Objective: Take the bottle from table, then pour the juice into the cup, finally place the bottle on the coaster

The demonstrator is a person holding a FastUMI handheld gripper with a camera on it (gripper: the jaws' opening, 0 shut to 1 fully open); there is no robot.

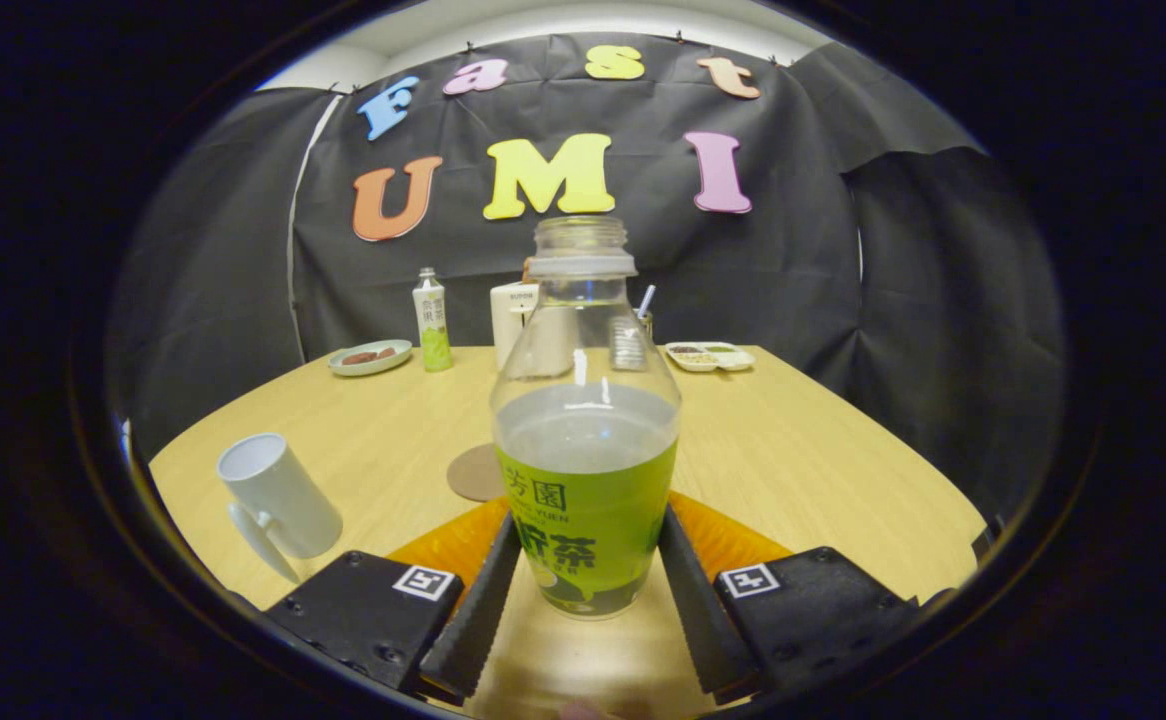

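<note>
The gripper (588, 580) is clamped on the uncapped bottle (585, 420), both fingers pressed to its green label at centre frame, upright above the table (823, 450). The right half of the wooden top lies bare to its edge. The coaster (475, 472) peeks out just behind-left of the bottle; the white cup (278, 497) stands at lower left near the table's rim, while a second bottle (432, 320), plate (370, 356) and tray (710, 355) line the far edge.

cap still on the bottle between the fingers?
No. The bottle held between the fingers has a bare, open neck with no cap, and both fingers press its green label.
</note>
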